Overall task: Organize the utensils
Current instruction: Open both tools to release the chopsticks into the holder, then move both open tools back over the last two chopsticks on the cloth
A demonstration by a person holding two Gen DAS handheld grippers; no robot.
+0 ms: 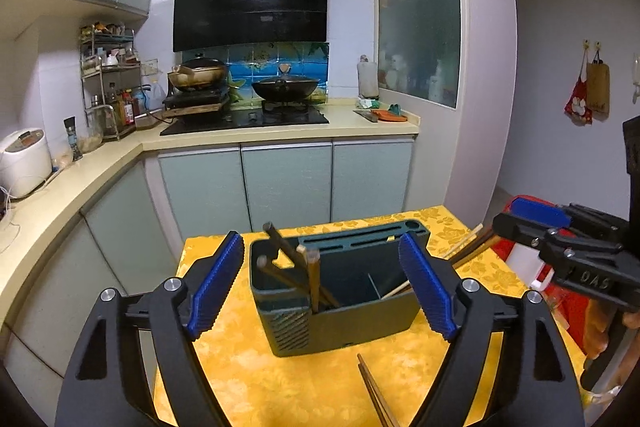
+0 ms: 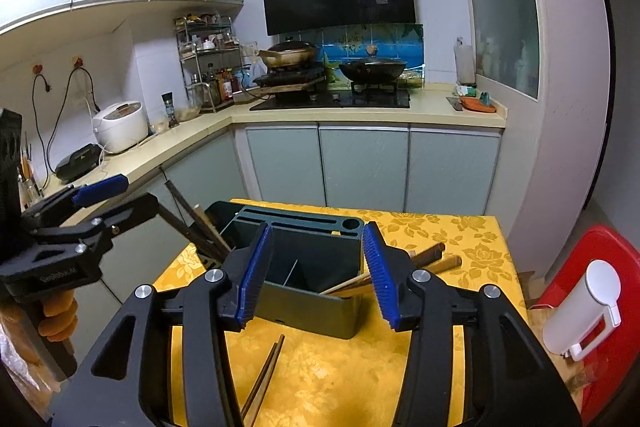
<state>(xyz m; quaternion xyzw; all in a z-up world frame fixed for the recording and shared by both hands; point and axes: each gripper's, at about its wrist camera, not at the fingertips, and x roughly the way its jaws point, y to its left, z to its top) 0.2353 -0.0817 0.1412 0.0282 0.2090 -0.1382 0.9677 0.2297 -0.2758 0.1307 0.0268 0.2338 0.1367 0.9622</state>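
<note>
Where left wrist misses it, white dispenser [image 2: 580, 311] beside holder [image 2: 316, 291].

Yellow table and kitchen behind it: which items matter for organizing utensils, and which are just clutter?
Relevant:
- green utensil holder
- chopsticks standing in its left compartment
- chopsticks leaning in its right compartment
- loose chopsticks on the tablecloth
- left gripper, open
- right gripper, open

Bystanders:
- rice cooker
- wok
- red stool

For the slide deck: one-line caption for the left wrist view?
Open left claw hovers before the utensil holder, chopsticks loose on the yellow tablecloth.
</note>
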